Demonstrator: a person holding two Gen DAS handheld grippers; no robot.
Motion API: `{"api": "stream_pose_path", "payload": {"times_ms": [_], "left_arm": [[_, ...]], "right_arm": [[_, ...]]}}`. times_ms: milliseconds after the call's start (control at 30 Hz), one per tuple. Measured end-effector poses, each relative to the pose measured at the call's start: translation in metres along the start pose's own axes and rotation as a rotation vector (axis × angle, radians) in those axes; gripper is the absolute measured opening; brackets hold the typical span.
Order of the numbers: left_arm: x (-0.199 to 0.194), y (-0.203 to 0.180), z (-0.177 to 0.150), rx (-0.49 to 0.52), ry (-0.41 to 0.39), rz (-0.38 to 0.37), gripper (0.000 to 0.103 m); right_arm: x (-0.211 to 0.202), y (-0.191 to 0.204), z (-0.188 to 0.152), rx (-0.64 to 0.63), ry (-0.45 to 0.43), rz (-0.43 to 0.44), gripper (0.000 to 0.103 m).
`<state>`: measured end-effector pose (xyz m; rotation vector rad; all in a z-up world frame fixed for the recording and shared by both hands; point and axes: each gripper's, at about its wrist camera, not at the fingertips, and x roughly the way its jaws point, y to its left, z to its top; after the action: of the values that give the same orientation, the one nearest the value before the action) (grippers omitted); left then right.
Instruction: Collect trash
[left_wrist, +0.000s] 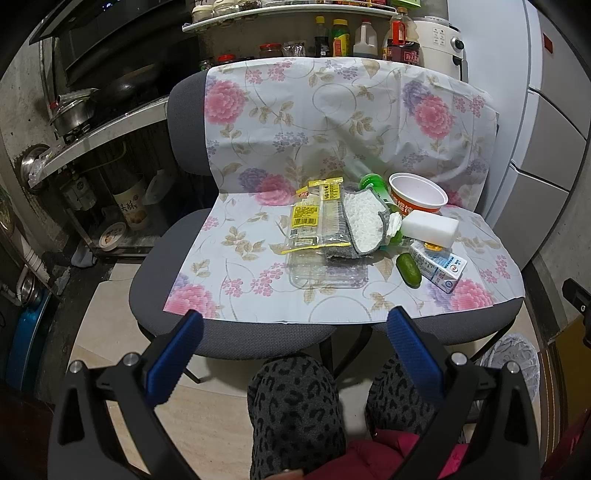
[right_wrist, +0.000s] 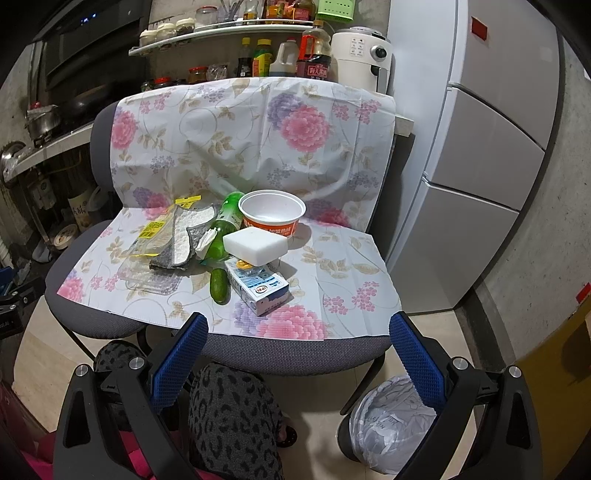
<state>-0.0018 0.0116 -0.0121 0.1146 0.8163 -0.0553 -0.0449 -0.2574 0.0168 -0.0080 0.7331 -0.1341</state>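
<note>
In the left wrist view the left hand-held gripper (left_wrist: 295, 332) hangs empty with its blue fingers spread wide, short of the front edge of the chair seat (left_wrist: 236, 338) that carries the rubbish on a flowered cloth (left_wrist: 295, 122). The litter sits mid-seat: a yellow-labelled wrapper (left_wrist: 314, 218) lying over a clear plastic tray (left_wrist: 325, 275), with a grey cloth (left_wrist: 364, 223) beside it. For this side the wrapper looks the best first pick; coming in low and pinching its free near edge should stop it dragging the tray. The cloth's front hem hangs loose and could snag. In the right wrist view the right hand-held gripper (right_wrist: 299, 332) is likewise wide apart and empty, nearest the milk carton (right_wrist: 258, 286), which lies beside a small cucumber (right_wrist: 219, 284) and partly under a white foam block (right_wrist: 255, 245); a paper bowl (right_wrist: 271, 212) and green bottle (right_wrist: 225, 229) stand behind. The lined bin (right_wrist: 388, 424) waits on the floor at right, with open room over the bare right part of the seat.
</note>
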Motion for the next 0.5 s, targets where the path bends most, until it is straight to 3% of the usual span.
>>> {"api": "stream_pose_path", "payload": {"times_ms": [500], "left_arm": [[-0.0016,-0.0008,0.0062,-0.006,0.005,-0.003,0.097]], "right_arm": [[-0.0005,-0.0006,0.0006,0.0,0.001,0.0,0.097]]}}
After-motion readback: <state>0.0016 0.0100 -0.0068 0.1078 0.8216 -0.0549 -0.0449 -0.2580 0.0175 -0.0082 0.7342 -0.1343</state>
